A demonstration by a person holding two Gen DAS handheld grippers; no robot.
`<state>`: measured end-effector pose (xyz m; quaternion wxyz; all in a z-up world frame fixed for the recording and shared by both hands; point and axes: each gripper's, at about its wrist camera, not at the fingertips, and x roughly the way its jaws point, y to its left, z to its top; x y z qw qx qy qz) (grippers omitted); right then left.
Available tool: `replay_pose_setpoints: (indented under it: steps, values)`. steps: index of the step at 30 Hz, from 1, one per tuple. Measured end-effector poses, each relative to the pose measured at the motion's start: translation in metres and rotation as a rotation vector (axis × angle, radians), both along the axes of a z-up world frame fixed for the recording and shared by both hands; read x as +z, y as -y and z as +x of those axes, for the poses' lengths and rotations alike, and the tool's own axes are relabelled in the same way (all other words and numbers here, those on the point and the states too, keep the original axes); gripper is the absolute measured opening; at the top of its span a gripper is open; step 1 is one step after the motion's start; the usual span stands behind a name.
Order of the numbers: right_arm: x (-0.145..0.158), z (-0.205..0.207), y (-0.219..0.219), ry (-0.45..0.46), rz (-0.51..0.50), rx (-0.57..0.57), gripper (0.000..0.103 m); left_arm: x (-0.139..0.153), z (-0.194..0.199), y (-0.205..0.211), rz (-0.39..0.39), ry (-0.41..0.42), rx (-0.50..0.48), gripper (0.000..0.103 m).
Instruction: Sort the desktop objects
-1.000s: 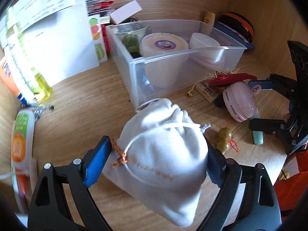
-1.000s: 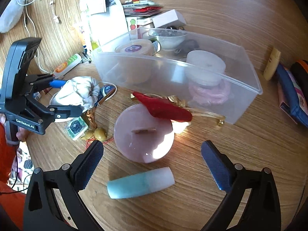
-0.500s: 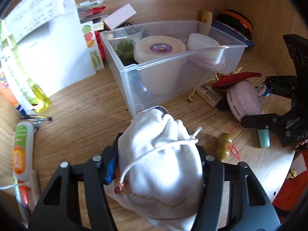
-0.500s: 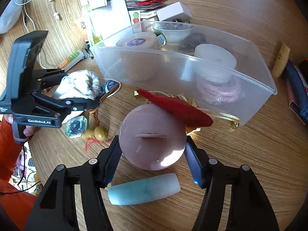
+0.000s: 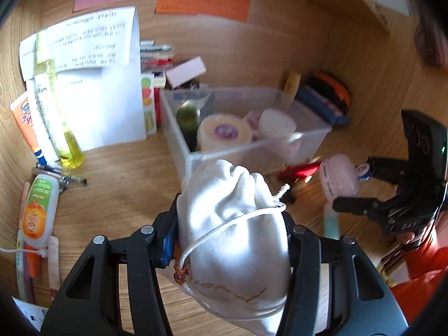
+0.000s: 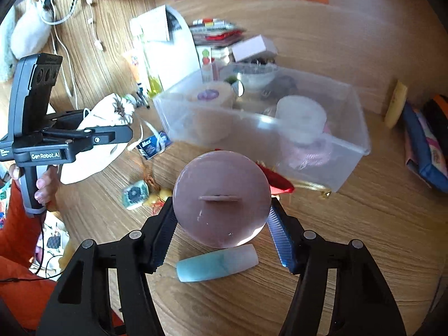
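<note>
My left gripper [image 5: 229, 232] is shut on a white drawstring pouch [image 5: 235, 238] and holds it above the desk, in front of the clear plastic bin [image 5: 308, 137]. The pouch [image 6: 109, 112] and left gripper [image 6: 112, 128] also show in the right wrist view. My right gripper [image 6: 222, 224] is shut on a round pink case [image 6: 222, 198], lifted off the desk. The case [image 5: 338, 176] shows in the left wrist view too. The bin [image 6: 350, 145] holds a cream tape roll [image 6: 208, 95], a white jar [image 6: 301, 112] and a bowl.
A teal tube [image 6: 217, 263] lies under the pink case. A red pouch [image 6: 277, 182], yellow beads [image 6: 159, 196] and a small card [image 6: 152, 147] lie before the bin. Bottles [image 5: 58, 123], tubes [image 5: 37, 210] and papers [image 5: 106, 84] stand left. Cases [image 6: 425, 145] lie right.
Both grippers closed, the left on the white pouch and the right on the pink case. Both objects have risen off the desk, towards the bin.
</note>
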<state>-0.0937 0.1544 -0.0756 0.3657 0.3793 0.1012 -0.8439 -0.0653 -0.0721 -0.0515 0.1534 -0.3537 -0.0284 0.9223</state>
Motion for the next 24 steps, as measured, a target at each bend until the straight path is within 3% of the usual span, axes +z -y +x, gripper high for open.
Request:
replay_pose_setpoints:
  steps: [9, 16, 24]
  values:
    - [0.028, 0.001, -0.019, -0.07, -0.028, -0.044, 0.06, 0.021, -0.015, -0.001, 0.115, -0.037, -0.025, 0.052]
    - [0.039, -0.013, -0.027, -0.093, -0.049, -0.08, 0.06, 0.012, -0.051, 0.008, 0.206, 0.027, 0.003, 0.052]
    - [0.045, -0.03, -0.027, -0.11, -0.059, -0.1, 0.06, 0.016, -0.075, 0.001, 0.209, 0.03, 0.024, 0.051]
